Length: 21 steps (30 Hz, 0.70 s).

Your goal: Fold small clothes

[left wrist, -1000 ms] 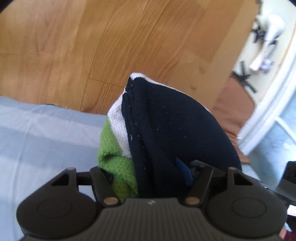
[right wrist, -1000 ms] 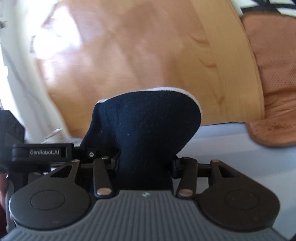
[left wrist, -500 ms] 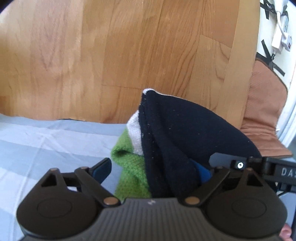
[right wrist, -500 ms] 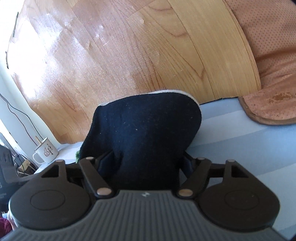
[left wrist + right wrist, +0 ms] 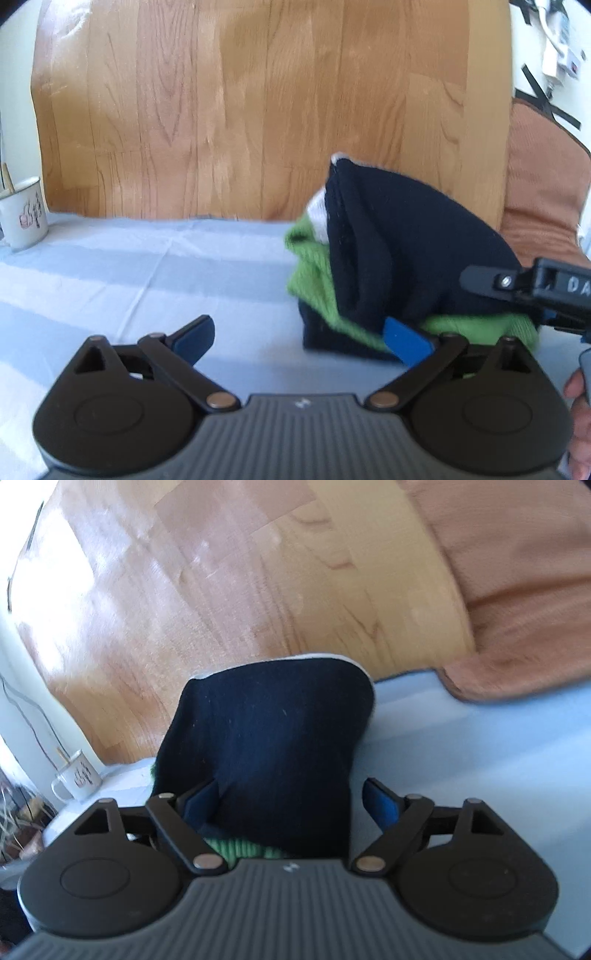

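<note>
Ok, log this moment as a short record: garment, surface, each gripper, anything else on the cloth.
garment: navy, green and white knit piece, bunched upright on the cloth, not flat
surface: pale blue striped cloth
left gripper: jaws have just been opening, wide apart; right pad at the garment's lower edge, left pad clear of it
right gripper: jaws have just been opening; garment between them, pads not pressing
other: white enamel mug at the cloth's far left edge
background: wooden floor, brown cushion
</note>
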Tool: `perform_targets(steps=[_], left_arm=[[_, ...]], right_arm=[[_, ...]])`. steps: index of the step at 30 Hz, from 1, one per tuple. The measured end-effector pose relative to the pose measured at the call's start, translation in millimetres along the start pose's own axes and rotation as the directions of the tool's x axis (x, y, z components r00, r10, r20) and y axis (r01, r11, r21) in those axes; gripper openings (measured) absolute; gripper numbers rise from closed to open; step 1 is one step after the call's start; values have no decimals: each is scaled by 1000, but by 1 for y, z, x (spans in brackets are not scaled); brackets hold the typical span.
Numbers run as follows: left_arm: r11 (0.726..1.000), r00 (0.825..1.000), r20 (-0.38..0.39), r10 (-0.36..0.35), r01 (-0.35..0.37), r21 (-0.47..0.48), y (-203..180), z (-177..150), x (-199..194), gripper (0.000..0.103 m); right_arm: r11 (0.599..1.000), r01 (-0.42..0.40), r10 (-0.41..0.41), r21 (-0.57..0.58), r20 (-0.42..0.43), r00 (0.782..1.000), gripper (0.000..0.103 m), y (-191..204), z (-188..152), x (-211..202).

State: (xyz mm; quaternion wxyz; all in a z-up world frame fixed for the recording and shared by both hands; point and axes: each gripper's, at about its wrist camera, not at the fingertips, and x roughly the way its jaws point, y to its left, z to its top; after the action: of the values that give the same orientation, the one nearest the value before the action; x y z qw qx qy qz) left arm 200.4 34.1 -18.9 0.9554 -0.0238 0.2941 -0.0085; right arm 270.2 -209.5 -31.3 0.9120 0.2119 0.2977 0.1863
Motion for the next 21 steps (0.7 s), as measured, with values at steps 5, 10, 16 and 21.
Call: perform_targets(steps=[5,10,16,21], left_arm=[[1000,1000,0,16,-16,-6,5,-13,-17,100],[1000,1000,9,20,-20,-5,8,-23,-32,100],[1000,1000,26,10,-10,8,7,-30,-45,101],[1000,999,42,-5,5,7,9,-36,-56,102]], right_arm=[[999,32,-32,-35,5,999,87,9,-15,-25],[994,73,-73,-87,-1,997,87,21,-31,-44],[996,84,-84,-12,17,996,87,14,-45,-70],[993,105,-103,-55,30,994,87,22,-59,-89]])
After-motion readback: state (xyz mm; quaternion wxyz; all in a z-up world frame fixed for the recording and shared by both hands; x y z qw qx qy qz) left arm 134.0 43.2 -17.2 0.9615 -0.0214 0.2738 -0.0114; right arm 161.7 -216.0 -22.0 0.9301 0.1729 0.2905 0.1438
